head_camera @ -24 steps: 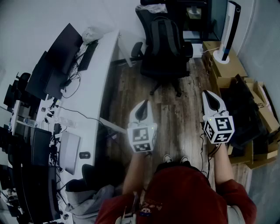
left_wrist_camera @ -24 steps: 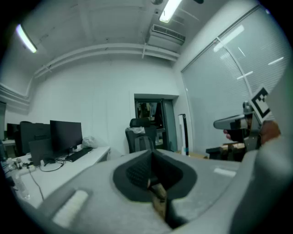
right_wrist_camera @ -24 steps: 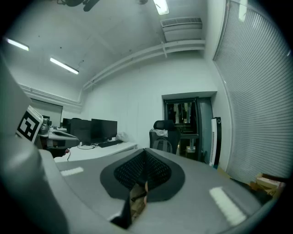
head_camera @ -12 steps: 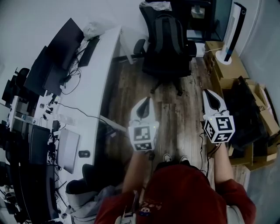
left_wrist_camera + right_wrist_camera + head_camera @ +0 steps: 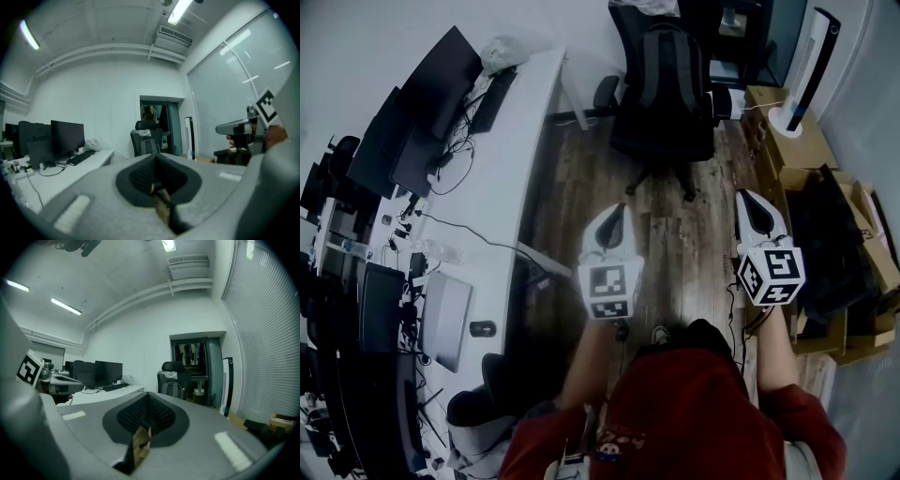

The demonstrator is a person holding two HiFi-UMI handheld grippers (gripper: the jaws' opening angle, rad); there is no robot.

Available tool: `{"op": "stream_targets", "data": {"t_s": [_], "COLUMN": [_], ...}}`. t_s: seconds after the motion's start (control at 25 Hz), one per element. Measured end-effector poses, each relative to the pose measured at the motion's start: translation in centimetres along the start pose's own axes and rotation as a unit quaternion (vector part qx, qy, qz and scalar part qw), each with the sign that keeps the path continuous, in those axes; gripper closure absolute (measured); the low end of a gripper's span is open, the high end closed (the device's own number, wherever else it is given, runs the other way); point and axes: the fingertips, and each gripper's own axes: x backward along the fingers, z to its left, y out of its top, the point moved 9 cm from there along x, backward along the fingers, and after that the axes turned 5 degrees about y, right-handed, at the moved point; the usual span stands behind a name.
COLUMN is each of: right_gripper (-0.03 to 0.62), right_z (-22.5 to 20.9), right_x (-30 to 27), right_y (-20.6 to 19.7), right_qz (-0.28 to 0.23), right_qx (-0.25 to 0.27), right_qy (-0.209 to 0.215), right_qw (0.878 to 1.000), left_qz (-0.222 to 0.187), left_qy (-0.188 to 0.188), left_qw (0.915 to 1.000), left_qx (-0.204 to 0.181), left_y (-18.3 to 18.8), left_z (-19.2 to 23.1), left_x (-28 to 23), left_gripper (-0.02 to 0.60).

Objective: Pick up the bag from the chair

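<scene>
Firstly, left hand-held gripper (image 5: 616,212): a white shell with a square-marker cube at its rear; its jaws were pressed together with nothing between them (image 5: 156,161), and it hung over the wood-plank floor (image 5: 572,197).
Right hand-held gripper (image 5: 751,199): the same white build, level with the left one; its jaws were likewise closed on nothing (image 5: 147,398).
Person: a red top (image 5: 694,422), with both arms stretched forward.
Bag: a dark grey backpack (image 5: 670,67) that stood upright on the seat, against the backrest, well ahead of both grippers and touched by neither; it also showed beyond each pair of jaws (image 5: 147,146) (image 5: 172,388).
Chair: a black wheeled office chair (image 5: 606,92) just beside the far end of the desk.
Desk: a long white desk (image 5: 511,159) on the left, carrying black monitors (image 5: 441,84) and a black keyboard (image 5: 492,98).
Right side: brown cardboard boxes (image 5: 787,141), with a tall white tower unit (image 5: 806,66) upright on them.
</scene>
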Motion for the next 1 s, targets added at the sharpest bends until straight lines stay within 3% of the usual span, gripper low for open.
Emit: {"op": "stream_targets", "data": {"t_s": [0.44,1.0], "right_gripper": [0.594,0.592], "right_z": [-0.6,-5.6], "right_x": [-2.9,-10.3], "right_y": [-1.0,-1.4], "right_qz": [0.007,0.023], "right_qx": [-0.007,-0.018], "right_qy": [-0.01,-0.013], "right_qw": [1.0,1.0], "left_qz": [0.01,0.025], "left_qy": [-0.001,-0.004], "left_qw": [0.9999,0.9997], "left_qx": [-0.005,-0.005], "left_y": [-1.1,-1.1], "left_z": [1.7,2.4], "left_x": [-2.5,-11.7], "left_gripper": [0.583,0.583]}}
